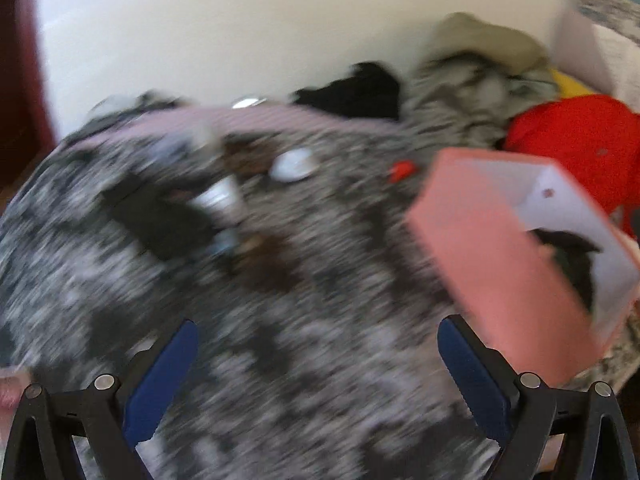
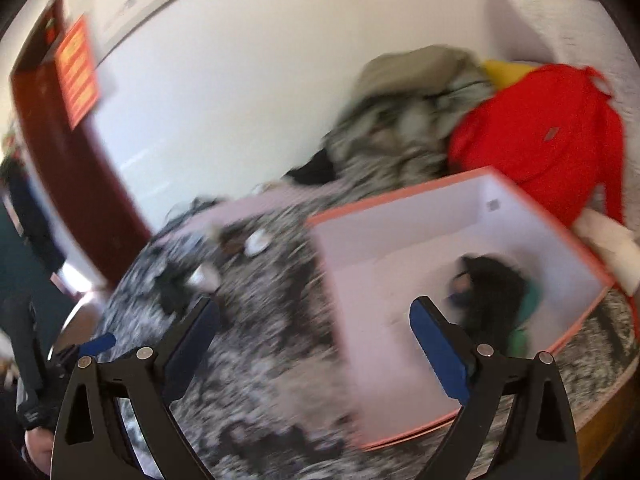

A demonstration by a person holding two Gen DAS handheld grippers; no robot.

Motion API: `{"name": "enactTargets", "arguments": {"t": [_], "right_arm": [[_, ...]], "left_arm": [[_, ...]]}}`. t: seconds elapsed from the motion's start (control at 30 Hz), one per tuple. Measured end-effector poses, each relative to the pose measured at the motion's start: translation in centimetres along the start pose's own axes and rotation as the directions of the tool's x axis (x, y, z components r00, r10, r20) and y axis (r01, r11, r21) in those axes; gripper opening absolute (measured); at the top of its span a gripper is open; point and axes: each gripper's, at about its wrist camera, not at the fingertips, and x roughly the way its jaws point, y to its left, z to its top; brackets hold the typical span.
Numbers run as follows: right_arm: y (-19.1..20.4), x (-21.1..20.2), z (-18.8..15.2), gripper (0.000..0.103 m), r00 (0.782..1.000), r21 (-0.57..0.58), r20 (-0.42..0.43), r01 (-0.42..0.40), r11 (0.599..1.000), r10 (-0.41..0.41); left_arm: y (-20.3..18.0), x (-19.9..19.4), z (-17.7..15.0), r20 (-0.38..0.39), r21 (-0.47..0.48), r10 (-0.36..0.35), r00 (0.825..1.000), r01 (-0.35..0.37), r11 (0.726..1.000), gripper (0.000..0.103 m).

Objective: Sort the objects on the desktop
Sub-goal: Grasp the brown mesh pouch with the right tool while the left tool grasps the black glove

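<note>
Both views blurred. My left gripper (image 1: 318,364) has its jaws wide apart, nothing between them; my right gripper (image 2: 316,332) likewise spread and empty. The pink box (image 2: 400,280) sits right of centre in the right wrist view, open side up, so I judge it the collecting bin; a dark bundle (image 2: 492,292) already lies inside. Loose small objects (image 1: 292,166) wait at upper centre of the left view, a white one plainest, well apart from my fingers. Surface: mottled grey-black speckled cloth (image 1: 280,320). Behind: white wall (image 1: 240,32), heaped clothes (image 2: 400,136), red bag (image 2: 540,136), dark red door (image 2: 68,168) at left.
</note>
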Motion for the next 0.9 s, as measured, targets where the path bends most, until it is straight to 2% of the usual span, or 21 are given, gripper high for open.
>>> {"name": "enactTargets", "arguments": {"t": [0.2,0.33,0.43,0.57,0.73,0.9], "right_arm": [[8.5,6.5,-3.6,0.098,0.988,-0.091,-0.133,-0.090,0.992,0.077],[12.7,11.5,-5.2,0.098,0.975,-0.138,-0.202,-0.120,0.983,0.090],[15.5,15.7,-6.0,0.097,0.966,-0.182,-0.244,-0.135,0.974,0.088],[17.5,20.8,-6.6,0.096,0.958,-0.242,-0.283,-0.123,0.962,0.051],[17.4,27.3,-6.6,0.095,0.939,-0.241,-0.343,-0.096,0.966,0.008],[16.5,32.2,-6.5,0.095,0.907,-0.201,-0.421,-0.116,0.973,0.021]], "left_arm": [[7.8,0.2,-2.0,-0.048,-0.106,0.127,0.991,-0.131,0.986,0.099],[11.0,2.0,-1.5,-0.080,-0.154,0.151,0.985,-0.162,0.975,0.099],[12.5,4.7,-0.2,-0.108,-0.188,0.135,0.985,-0.154,0.970,0.099],[13.2,9.4,2.3,-0.138,-0.239,0.077,0.987,-0.108,0.965,0.099],[13.2,15.3,4.8,-0.176,-0.297,0.016,0.984,-0.069,0.952,0.099],[13.6,19.9,5.6,-0.220,-0.317,0.026,0.975,-0.097,0.943,0.099]]}}
